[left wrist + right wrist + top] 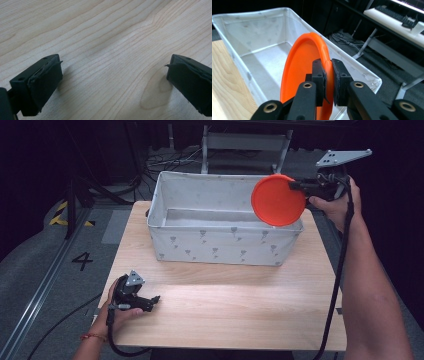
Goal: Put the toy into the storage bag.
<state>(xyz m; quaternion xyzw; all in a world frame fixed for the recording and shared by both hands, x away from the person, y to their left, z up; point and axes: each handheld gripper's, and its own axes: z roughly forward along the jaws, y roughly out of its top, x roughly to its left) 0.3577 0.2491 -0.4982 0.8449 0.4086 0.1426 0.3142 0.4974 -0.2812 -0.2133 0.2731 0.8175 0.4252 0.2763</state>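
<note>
Fabric bin (220,247), white with small grey marks, stands on the far half of the wooden table (230,310), and I take it as the landmark. It is open on top and its inside looks bare.

Above the right end of the bin, the right gripper (296,185) holds an orange plate (277,200) by its rim. The plate stands nearly on its edge in the air, over the right corner of the bin and not touching the fabric. In the right gripper view, the two black jaws are closed tight on the orange rim (328,62), one pad on each face, and the bin (242,37) lies open below and behind the plate. The person's right hand (335,205) is at the right of the bin, raised higher than its wall.

The left gripper (152,300) rests low on the table, well apart from the bin, on the near side toward the left corner, held by the left hand (122,312). In the left gripper view its jaws stand wide apart with only bare wood grain (107,50) between them; it holds nothing.
</note>
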